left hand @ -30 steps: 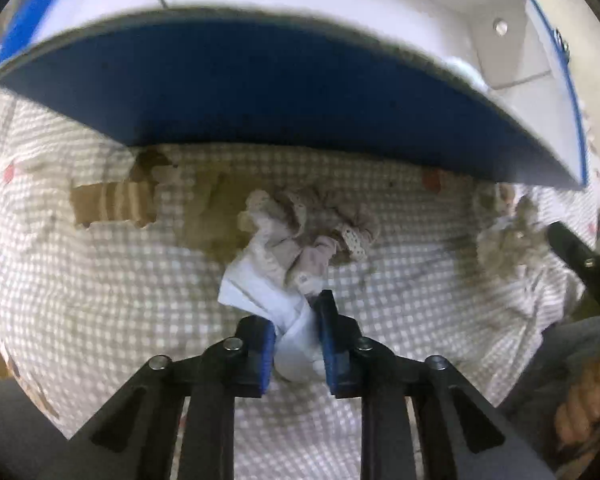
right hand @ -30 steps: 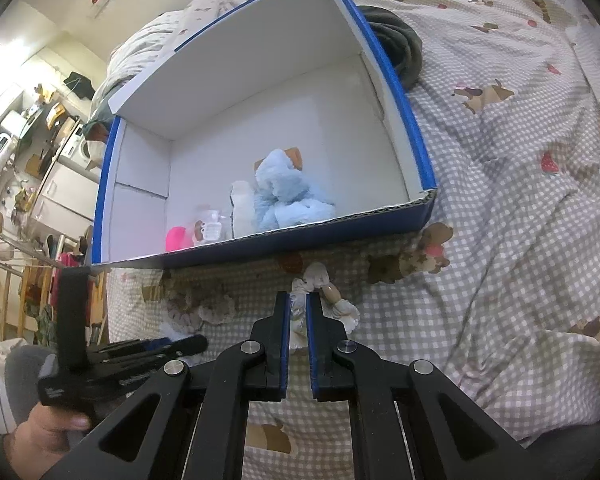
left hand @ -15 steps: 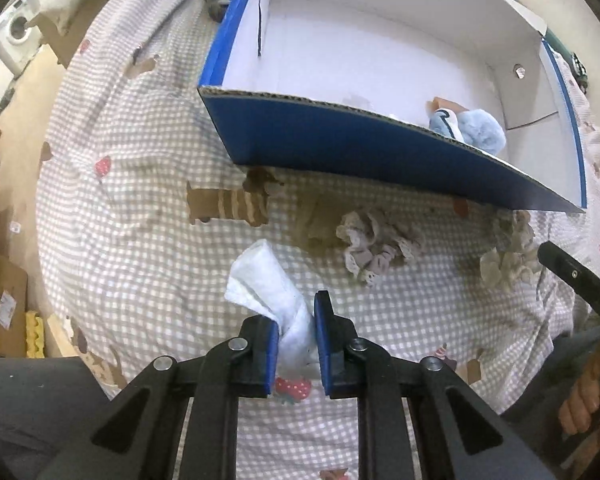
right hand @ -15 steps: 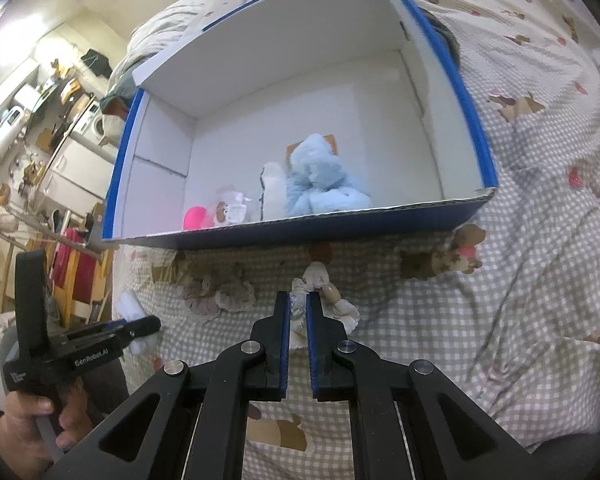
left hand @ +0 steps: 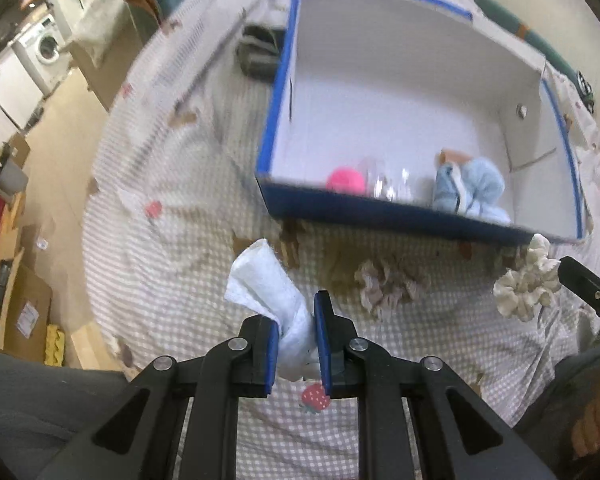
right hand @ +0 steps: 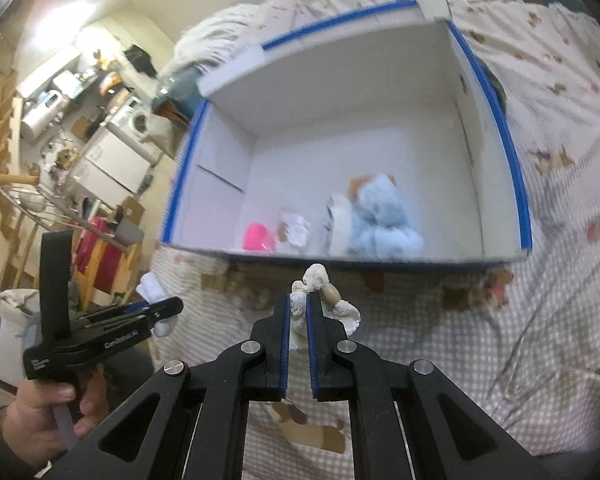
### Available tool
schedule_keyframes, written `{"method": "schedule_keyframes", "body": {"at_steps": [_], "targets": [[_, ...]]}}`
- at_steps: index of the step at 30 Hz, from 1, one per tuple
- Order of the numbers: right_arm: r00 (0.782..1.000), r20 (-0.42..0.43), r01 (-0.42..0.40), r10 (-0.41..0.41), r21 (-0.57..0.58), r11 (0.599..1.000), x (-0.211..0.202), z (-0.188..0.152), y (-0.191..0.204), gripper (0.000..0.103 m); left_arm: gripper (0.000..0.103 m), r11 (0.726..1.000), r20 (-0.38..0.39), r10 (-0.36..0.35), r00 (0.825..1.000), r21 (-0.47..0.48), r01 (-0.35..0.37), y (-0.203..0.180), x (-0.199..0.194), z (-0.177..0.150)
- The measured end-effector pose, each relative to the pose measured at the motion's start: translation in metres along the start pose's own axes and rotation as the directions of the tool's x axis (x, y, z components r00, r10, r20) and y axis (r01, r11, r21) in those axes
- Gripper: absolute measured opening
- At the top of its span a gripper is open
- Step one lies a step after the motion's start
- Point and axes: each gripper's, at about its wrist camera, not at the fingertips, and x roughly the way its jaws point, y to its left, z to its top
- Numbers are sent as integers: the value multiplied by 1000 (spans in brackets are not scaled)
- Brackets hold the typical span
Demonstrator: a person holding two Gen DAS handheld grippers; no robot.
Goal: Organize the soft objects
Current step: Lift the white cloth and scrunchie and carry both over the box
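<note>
My left gripper (left hand: 296, 316) is shut on a white cloth (left hand: 264, 284), held up over the checked bedspread in front of the box. My right gripper (right hand: 298, 300) is shut on a cream lace scrunchie (right hand: 320, 280), also raised before the box's near wall. The blue box (left hand: 380, 212) has a white inside and holds a pink ball (left hand: 345, 180), a clear plastic thing (left hand: 388, 184) and a light blue plush (left hand: 472, 188). A beige frilly scrunchie (left hand: 384, 284) lies loose on the bedspread between the two grippers. In the right wrist view a hand holds the left gripper (right hand: 168, 308) at the left.
The checked bedspread (left hand: 180, 280) drops off at the left to bare floor with cartons (left hand: 24, 312). A dark bundle (left hand: 258, 56) lies against the box's left outer wall. Grey trouser legs (left hand: 40, 392) fill the lower corners.
Both grippers rose with their loads. The white cloth came away from the beige scrunchie, which stayed on the bed. The inside of the box has come into the left wrist view.
</note>
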Motion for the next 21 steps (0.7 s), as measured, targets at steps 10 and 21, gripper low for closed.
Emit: {"method": "schedule_keyframes", "body": {"at_steps": [10,21], "targets": [[992,120,-28,32,-41,999,-34,30,10,9,15,999,161,15,987,34,-21,-3,-48,32],[962,265,-55,66,-47,997,-51,75,10,9,15,996,247,8,969,81,-29,-24,-69,90]]}}
